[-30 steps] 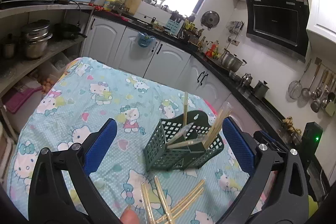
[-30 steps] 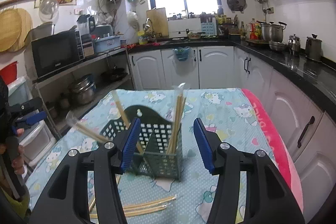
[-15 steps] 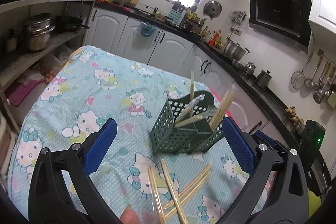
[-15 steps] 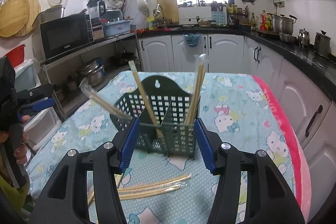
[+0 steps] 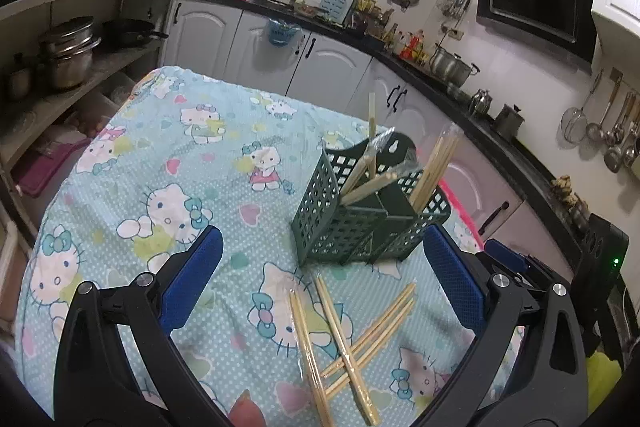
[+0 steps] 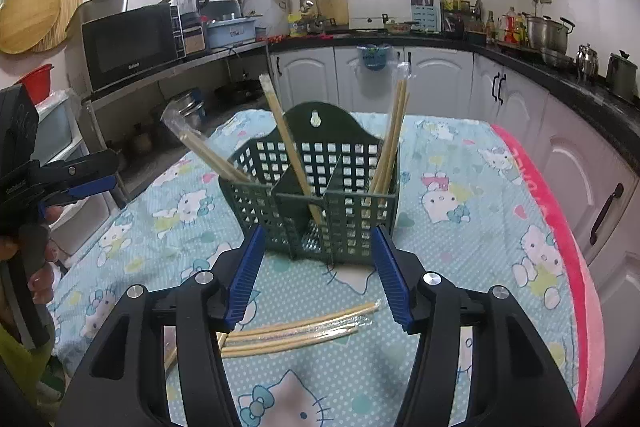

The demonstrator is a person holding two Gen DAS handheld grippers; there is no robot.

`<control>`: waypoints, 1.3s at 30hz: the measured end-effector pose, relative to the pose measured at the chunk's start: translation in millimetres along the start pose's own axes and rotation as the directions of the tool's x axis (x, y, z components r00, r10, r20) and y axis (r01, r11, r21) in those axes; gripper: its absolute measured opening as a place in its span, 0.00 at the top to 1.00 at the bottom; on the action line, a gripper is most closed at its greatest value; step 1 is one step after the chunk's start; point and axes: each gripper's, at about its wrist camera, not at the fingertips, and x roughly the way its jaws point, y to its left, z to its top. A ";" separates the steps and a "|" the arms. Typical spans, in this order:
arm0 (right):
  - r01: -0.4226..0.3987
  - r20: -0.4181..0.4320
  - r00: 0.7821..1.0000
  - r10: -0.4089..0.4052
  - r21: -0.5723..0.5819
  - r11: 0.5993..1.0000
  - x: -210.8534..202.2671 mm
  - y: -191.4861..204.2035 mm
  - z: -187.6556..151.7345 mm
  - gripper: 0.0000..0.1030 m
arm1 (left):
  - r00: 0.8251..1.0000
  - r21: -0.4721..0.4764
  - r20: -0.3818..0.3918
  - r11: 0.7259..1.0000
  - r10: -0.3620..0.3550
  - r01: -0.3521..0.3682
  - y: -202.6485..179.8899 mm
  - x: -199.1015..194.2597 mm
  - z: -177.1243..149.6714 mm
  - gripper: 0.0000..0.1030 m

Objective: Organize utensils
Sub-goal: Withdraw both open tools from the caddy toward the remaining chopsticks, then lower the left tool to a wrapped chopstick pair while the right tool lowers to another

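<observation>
- My left gripper (image 5: 320, 267) hangs over the tabletop (image 5: 152, 155), its blue fingers (image 5: 192, 279) spread wide with nothing between them.
- My right gripper (image 6: 318, 271) points down at the same spot; its jaws stand about half open and empty, the blue pads (image 6: 246, 273) framing the front of the basket.
- The dark green basket (image 6: 316, 203) stands upright on the cartoon-cat tablecloth (image 6: 452, 195), a slotted box with dividers and a rounded back plate with a hanging hole.
- Several pairs of wrapped chopsticks (image 6: 390, 143) stand tilted in the basket: one bundle leans out to the left, one rises from the middle compartment, one leans in the right compartment.
- Loose chopsticks (image 5: 340, 331) lie on the cloth just in front of the basket, crossed over one another in the left wrist view; in the right wrist view they lie side by side below the right gripper's jaws.
- None of the loose pairs touches either gripper.
- At the left edge of the right wrist view I see my other gripper from the side, with a hand (image 6: 34, 259) around its handle.
- White cabinets (image 6: 436, 79) and a black counter (image 6: 560, 71) ring the room; a microwave (image 6: 128, 45) sits on a shelf to the left.
</observation>
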 end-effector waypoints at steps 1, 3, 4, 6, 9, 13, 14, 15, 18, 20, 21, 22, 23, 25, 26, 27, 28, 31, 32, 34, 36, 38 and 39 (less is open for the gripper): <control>0.000 -0.004 1.000 0.000 0.000 1.000 0.7 0.3 -1.5 0.48 | 1.000 0.002 -0.007 1.000 0.001 -0.001 -0.3 1.6 -1.1 0.10; 0.000 -0.016 1.000 0.000 0.000 1.000 2.9 -0.1 -5.4 0.48 | 1.000 0.007 -0.024 1.000 0.003 -0.003 -0.8 5.8 -4.2 0.10; 0.000 -0.020 1.000 0.000 0.001 1.000 3.8 -0.3 -7.5 0.48 | 1.000 0.009 -0.030 1.000 0.005 -0.004 -1.6 7.5 -5.4 0.10; -0.001 -0.032 1.000 0.001 0.002 1.000 6.0 -0.8 -10.9 0.48 | 0.999 0.015 -0.048 1.000 0.006 -0.005 -2.3 12.2 -8.4 0.10; 0.001 -0.047 0.999 -0.001 0.001 1.000 9.1 -2.3 -16.4 0.48 | 0.997 0.024 -0.076 1.000 0.013 -0.011 -3.2 20.6 -13.8 0.10; 0.007 -0.067 0.998 -0.007 0.003 1.000 13.6 -5.7 -22.4 0.48 | 0.994 0.033 -0.107 0.999 0.028 -0.025 -3.0 30.1 -22.4 0.10; 0.010 -0.073 0.997 -0.010 0.003 1.000 14.9 -6.6 -24.2 0.48 | 0.993 0.035 -0.113 0.999 0.032 -0.028 -3.2 32.0 -24.3 0.10; 0.012 -0.077 0.997 -0.012 0.003 1.000 16.2 -7.6 -25.7 0.48 | 0.992 0.039 -0.120 0.999 0.034 -0.029 -3.1 34.5 -26.5 0.10; 0.027 -0.092 0.995 -0.027 -0.001 1.000 21.2 -11.0 -31.3 0.48 | 0.989 0.046 -0.141 0.998 0.042 -0.036 -2.6 41.6 -32.3 0.10; 0.034 -0.105 0.994 -0.033 0.003 0.999 25.0 -14.6 -35.2 0.48 | 0.987 0.046 -0.153 0.998 0.048 -0.041 -1.8 45.7 -35.6 0.10; 0.037 -0.113 0.993 -0.036 0.007 0.999 27.5 -17.1 -37.7 0.48 | 0.985 0.047 -0.163 0.998 0.050 -0.042 -1.2 48.5 -37.6 0.10; 0.043 -0.119 0.992 -0.042 0.007 0.999 29.2 -18.6 -39.7 0.48 | 0.984 0.049 -0.168 0.998 0.052 -0.044 -1.0 50.6 -39.4 0.10; 0.046 -0.124 0.991 -0.045 0.007 0.999 30.3 -19.6 -41.1 0.48 | 0.983 0.050 -0.174 0.998 0.058 -0.050 -0.3 52.7 -41.2 0.10; 0.051 -0.135 0.990 -0.049 0.011 0.999 33.3 -22.5 -44.8 0.47 | 0.979 0.048 -0.193 0.997 0.061 -0.053 1.5 58.3 -45.8 0.10; 0.053 -0.140 0.989 -0.051 0.012 0.999 34.9 -23.7 -46.3 0.47 | 0.978 0.047 -0.201 0.997 0.065 -0.056 2.5 60.9 -47.7 0.10; 0.054 -0.144 0.988 -0.052 0.012 0.998 35.8 -24.4 -47.4 0.48 | 0.974 0.048 -0.213 0.997 0.072 -0.063 3.7 64.3 -50.5 0.10; 0.055 -0.147 0.988 -0.053 0.011 0.998 36.8 -25.0 -48.4 0.48 | 0.973 0.047 -0.221 0.997 0.073 -0.064 4.4 66.5 -52.6 0.10; 0.056 -0.160 0.986 -0.054 0.011 0.998 40.5 -26.1 -51.3 0.48 | 0.966 0.050 -0.246 0.996 0.081 -0.071 7.1 74.6 -60.2 0.10; 0.058 -0.163 0.985 -0.055 0.011 0.998 41.4 -26.4 -52.2 0.48 | 0.964 0.050 -0.253 0.996 0.083 -0.072 8.0 76.9 -62.2 0.10; 0.056 -0.174 0.983 -0.053 0.013 0.998 44.4 -27.4 -54.8 0.48 | 0.959 0.052 -0.270 0.996 0.082 -0.071 9.2 81.9 -66.9 0.10; 0.057 -0.184 0.981 -0.053 0.016 0.998 46.9 -28.3 -57.1 0.48 | 0.955 0.054 -0.285 0.996 0.082 -0.069 10.1 86.7 -71.0 0.11; 0.058 -0.195 0.979 -0.053 0.020 0.998 49.9 -29.2 -59.9 0.48 | 0.952 0.054 -0.294 0.996 0.082 -0.069 10.9 90.1 -74.1 0.18; 0.059 -0.201 0.978 -0.054 0.020 0.998 51.2 -29.7 -61.0 0.48 | 0.949 0.053 -0.304 0.996 0.080 -0.067 11.5 92.6 -75.7 0.22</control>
